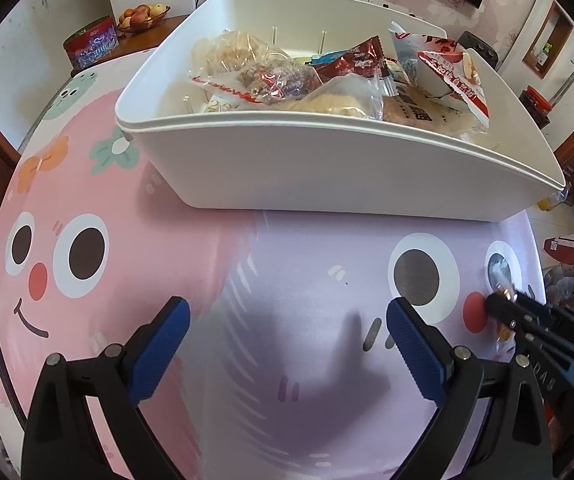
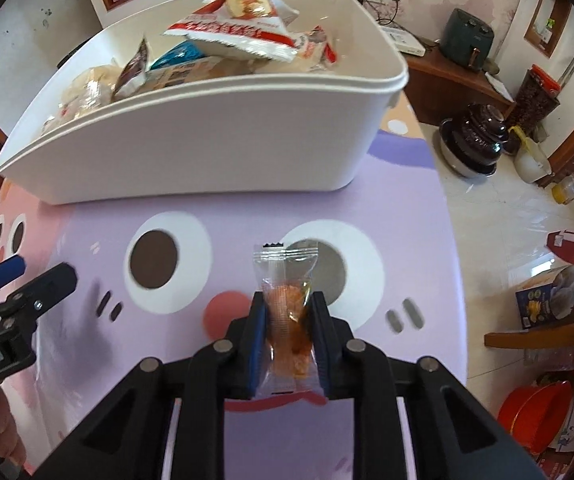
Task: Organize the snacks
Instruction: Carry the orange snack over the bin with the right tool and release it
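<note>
A white bin [image 1: 327,168] holding several wrapped snacks [image 1: 287,76] stands on the cartoon-print table; it also shows in the right wrist view [image 2: 207,140]. My right gripper [image 2: 289,308] is shut on a clear snack packet [image 2: 289,300] with orange contents, held above the purple part of the table in front of the bin. In the left wrist view the right gripper [image 1: 499,308] is at the far right with the packet [image 1: 501,280]. My left gripper [image 1: 287,320] is open and empty over the table, in front of the bin; it shows at the left of the right wrist view [image 2: 31,276].
The table edge [image 2: 453,240] falls off to the right, with pots [image 2: 475,136], a red basin [image 2: 535,412] and boxes on the floor beyond. A tin [image 1: 91,44] and fruit bowl [image 1: 143,16] stand on a cabinet at the far left.
</note>
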Demonstrator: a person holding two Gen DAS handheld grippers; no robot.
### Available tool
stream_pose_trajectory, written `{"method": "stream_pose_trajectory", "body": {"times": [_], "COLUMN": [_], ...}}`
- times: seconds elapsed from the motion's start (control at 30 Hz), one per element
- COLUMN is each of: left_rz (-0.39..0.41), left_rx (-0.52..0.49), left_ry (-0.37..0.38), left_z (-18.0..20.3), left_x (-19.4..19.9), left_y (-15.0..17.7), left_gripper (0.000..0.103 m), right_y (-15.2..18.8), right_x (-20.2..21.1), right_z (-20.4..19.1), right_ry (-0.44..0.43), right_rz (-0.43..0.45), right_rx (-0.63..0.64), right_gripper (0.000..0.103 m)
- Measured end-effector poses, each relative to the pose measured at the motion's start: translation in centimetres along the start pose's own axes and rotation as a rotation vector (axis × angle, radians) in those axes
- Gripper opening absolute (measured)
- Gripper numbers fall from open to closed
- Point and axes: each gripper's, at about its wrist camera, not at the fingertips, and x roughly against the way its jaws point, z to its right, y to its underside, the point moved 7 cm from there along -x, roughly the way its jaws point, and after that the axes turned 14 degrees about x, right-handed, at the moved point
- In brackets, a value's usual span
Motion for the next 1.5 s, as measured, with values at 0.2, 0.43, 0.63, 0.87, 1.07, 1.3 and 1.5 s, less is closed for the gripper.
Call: {"method": "stream_pose_trajectory", "body": {"times": [0.2,0.43,0.63,0.87,1.07,1.3,1.5], "left_rz": [0.004,0.023,0.066,0.137,0.175,0.228,0.287], "left_rx": [0.000,-0.006,-0.023,-0.014,-0.010,-0.046,-0.076], "left_ry": [0.007,0.019,0.002,-0.024,-0.016,-0.021,-0.028], "left_z": [-0.2,-0.3,-0.5,-1.1,-0.6,1.2,2.7], "left_x": [1.4,4.6,7.7,11.2,13.0,14.5,15.5], "left_y": [0.0,0.1,-1.1,-4.7,-8.1,-13.1,-18.2], "left_gripper": [0.098,0.098,0.098,0.098,0.098,0.099,0.102], "right_y": [0.4,0.6,-0.8,-3.9,-7.4,-12.8,-19.1], "right_x": [1.8,4.8,7.4,10.6,13.4,15.6,17.4], "right_z": [-2.0,-4.0,-5.3,-5.7,-5.8,-4.1,-1.9], "right_ry": [-0.057,-0.135,-0.177,-0.195,-0.188,-0.125,-0.079], "right_rz": [0.012,0.044,0.082,0.153,0.220,0.284,0.357], "right_rx": [0.005,-0.013,0.001,0.015,0.020,0.043,0.034], "right_gripper": [0.021,0.021,0.021,0.021,0.021,0.021,0.022]}}
